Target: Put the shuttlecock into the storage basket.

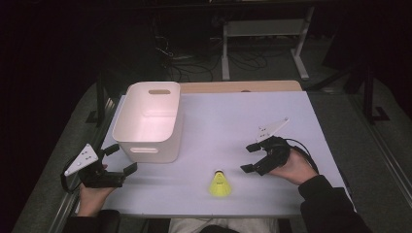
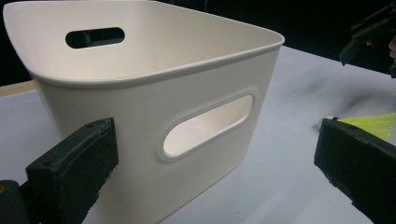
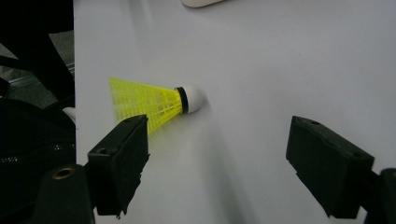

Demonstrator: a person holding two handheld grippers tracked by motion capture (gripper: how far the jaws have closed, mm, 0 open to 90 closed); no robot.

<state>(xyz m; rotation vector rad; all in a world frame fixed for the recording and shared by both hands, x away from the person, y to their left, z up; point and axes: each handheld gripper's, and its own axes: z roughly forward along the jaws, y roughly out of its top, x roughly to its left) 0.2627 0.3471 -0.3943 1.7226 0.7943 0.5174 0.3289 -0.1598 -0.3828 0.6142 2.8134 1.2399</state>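
A yellow shuttlecock (image 1: 219,184) with a white cork tip lies on its side on the white table, near the front edge. My right gripper (image 1: 248,158) is just right of it, jaws open and apart from it. In the right gripper view the shuttlecock (image 3: 154,102) lies ahead of the jaws, its skirt beside the left one, and nothing is between the jaws of this gripper (image 3: 219,135). My left gripper (image 1: 122,158) is open at the table's front left. In its own view the left gripper (image 2: 215,135) faces the white bin (image 2: 154,93), holding nothing.
The white plastic bin (image 1: 128,109) with handle cut-outs stands empty at the table's back left. Beyond the far edge are a wooden strip (image 1: 243,86), cables and a desk frame (image 1: 301,48) on the dark floor. The shuttlecock (image 2: 369,123) and right gripper (image 2: 369,32) appear at the right of the left gripper view.
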